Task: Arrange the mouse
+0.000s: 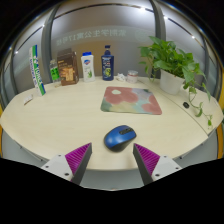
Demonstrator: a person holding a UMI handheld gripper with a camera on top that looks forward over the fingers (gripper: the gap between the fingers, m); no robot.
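A blue computer mouse [119,137] lies on the pale round table [50,115], near its front edge. A mouse mat [131,99] with a pink and green pattern lies flat beyond the mouse, a little to the right. My gripper [112,157] is open, its magenta pads [78,156] spread wide on either side. The mouse sits just ahead of the fingertips, in line with the gap between them, and neither finger touches it.
At the back of the table stand a blue bottle [107,63], a white bottle [88,66], a brown box [68,68] and a green and white box [38,83]. A leafy potted plant [172,66] stands at the back right, with smaller plants [202,106] along the right edge.
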